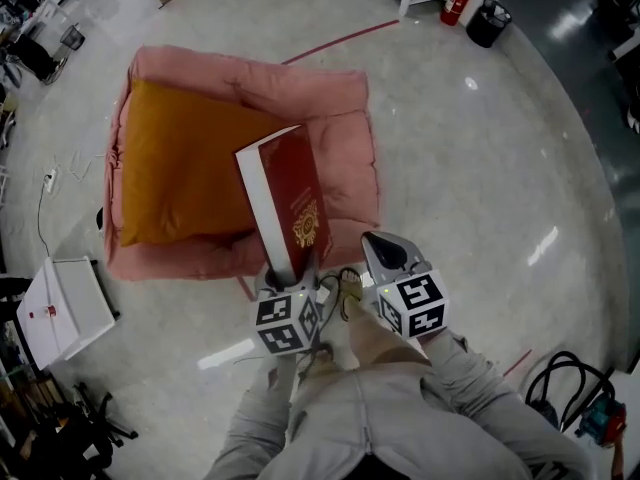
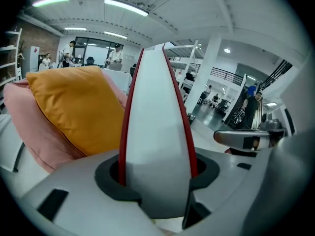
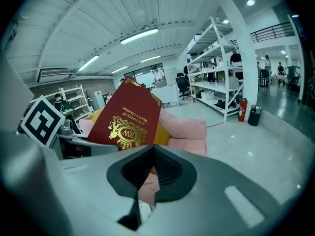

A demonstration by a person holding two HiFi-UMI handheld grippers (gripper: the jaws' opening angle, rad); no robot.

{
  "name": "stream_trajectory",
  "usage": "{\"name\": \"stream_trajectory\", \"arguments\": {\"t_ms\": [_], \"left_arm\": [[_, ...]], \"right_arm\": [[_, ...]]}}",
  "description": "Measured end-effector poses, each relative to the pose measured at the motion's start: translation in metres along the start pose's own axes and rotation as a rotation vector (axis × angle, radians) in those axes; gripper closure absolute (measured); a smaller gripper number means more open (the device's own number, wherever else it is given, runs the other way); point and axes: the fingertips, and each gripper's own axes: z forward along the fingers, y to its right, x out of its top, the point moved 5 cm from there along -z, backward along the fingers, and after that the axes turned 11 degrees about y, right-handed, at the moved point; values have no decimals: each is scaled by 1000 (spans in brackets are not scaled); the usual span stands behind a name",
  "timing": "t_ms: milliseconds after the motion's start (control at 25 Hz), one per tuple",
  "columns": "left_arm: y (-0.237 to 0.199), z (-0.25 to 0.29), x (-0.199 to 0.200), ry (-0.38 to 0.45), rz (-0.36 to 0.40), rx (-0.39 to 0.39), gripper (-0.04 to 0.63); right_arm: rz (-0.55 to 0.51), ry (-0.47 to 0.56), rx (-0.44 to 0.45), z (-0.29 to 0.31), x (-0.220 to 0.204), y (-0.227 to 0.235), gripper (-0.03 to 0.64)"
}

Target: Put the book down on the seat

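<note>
Red hardback book (image 1: 290,193), gilt crest, clamped upright by its lower end in left gripper (image 1: 288,276), over front edge of pink seat (image 1: 345,128) with orange cushion (image 1: 180,168); right gripper (image 1: 388,255) empty, jaws seemingly closed.

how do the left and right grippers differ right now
The left gripper has its fingers clamped on the red book, spread apart by its thickness; the right gripper has its fingers together with nothing between them. The left gripper holds the book on end in front of the pink seat; the right gripper is beside it, clear of the book. Both point forward and down.
</note>
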Motion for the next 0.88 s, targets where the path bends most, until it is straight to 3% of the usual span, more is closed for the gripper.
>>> {"name": "stream_trajectory", "arguments": {"t_ms": [200,360,880], "left_arm": [[0,51,-8,-40,31,28,356],[0,91,-18,-83,11,40,356],[-3,212,-68,-229,18,30,356]], "right_arm": [[1,-46,35,34,-6,27,617],[11,-84,52,58,-14,46,617],[54,-145,9,120,-50,115,617]]}}
